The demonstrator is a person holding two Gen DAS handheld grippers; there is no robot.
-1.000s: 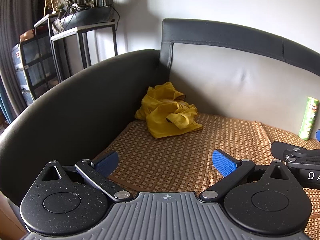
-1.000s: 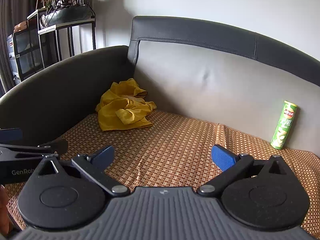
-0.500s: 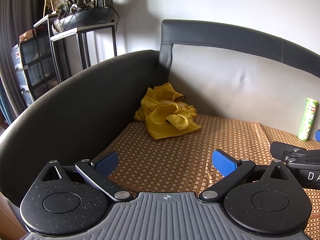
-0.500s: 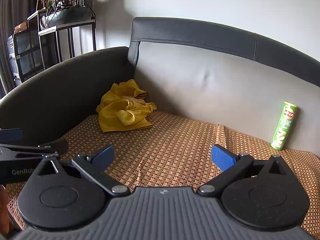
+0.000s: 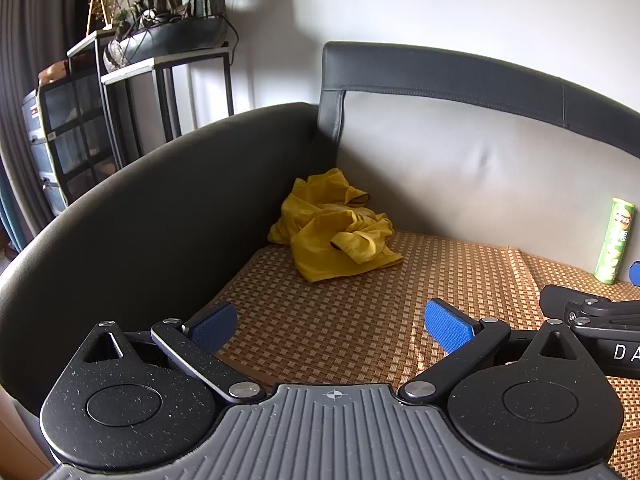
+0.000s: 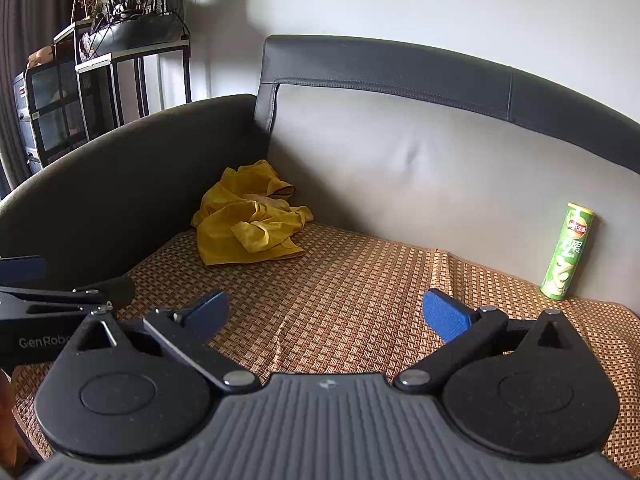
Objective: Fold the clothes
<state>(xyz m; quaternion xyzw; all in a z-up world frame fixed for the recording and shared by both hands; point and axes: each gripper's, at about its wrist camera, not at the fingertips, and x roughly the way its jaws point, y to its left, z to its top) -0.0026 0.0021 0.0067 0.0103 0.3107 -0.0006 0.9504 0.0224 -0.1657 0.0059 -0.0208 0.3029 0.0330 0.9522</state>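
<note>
A crumpled yellow garment [image 5: 334,230] [image 6: 248,220] lies in the back left corner of the sofa seat, against the dark armrest. My left gripper [image 5: 330,326] hovers over the woven mat well short of the garment, open, nothing between its blue pads. My right gripper [image 6: 326,314] is open too, also over the mat, with the garment ahead to its left. The right gripper's body shows at the right edge of the left wrist view, and the left gripper's body at the left edge of the right wrist view.
A brown woven mat [image 5: 360,320] [image 6: 360,280] covers the seat. A green crisp can [image 5: 614,240] [image 6: 568,250] stands upright against the grey backrest at the right. The dark curved armrest [image 5: 160,216] bounds the left side. Shelves with plants [image 5: 160,40] stand behind it.
Both views have shifted only slightly; the garment sits a touch lower and nearer in frame. Both grippers stay open and the garment has not moved.
</note>
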